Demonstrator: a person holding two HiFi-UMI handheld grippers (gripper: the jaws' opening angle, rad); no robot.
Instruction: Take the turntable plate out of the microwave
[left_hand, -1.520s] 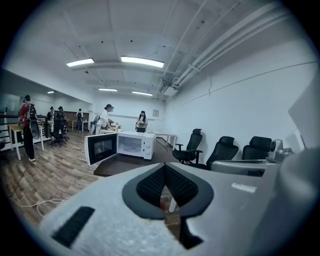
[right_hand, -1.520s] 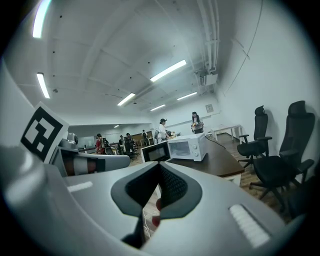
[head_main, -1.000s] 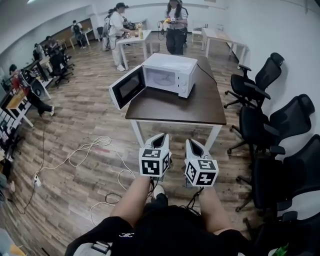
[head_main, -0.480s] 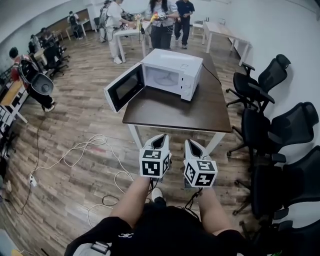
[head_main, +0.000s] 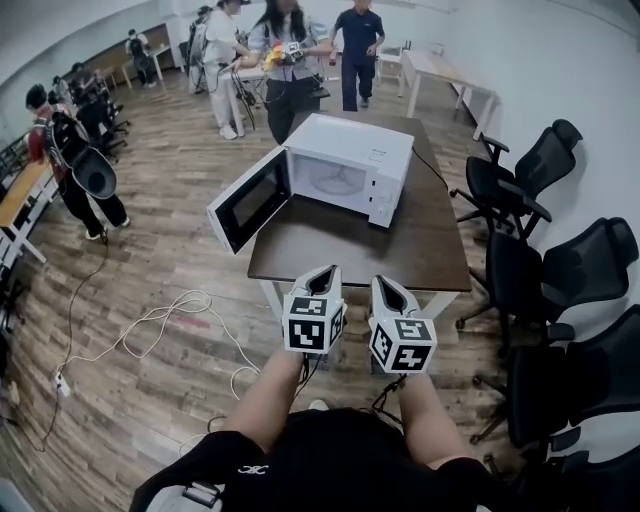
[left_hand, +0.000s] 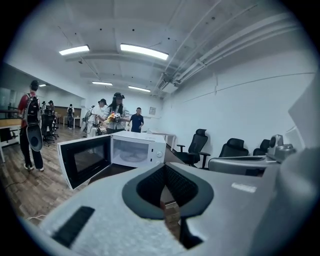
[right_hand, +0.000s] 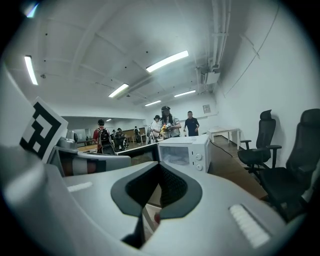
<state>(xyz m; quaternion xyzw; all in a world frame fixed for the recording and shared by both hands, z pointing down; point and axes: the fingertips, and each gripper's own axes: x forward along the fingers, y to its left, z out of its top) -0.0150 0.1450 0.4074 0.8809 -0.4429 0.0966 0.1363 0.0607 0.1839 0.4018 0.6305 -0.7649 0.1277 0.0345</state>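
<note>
2 grippers are held side by side near the near edge of 1 dark table (head_main: 400, 245), well apart from what stands on it. The left gripper (head_main: 330, 270) has its jaws closed together with nothing between them, and the right gripper (head_main: 381, 281) is shut and empty in the same way. 1 white microwave (head_main: 365, 150) sits toward the table's far left corner, its 1 door (head_main: 250, 200) swung wide open past the left edge. The turntable plate (left_hand: 132, 156) lies flat inside the microwave's cavity, untouched. 3 black office chairs (head_main: 520, 175) show clearly along the wall off the table's right edge. 3 people (head_main: 285, 50) stand beyond the far edge, and 1 white cable (head_main: 150, 325) trails over the wooden floor.
</note>
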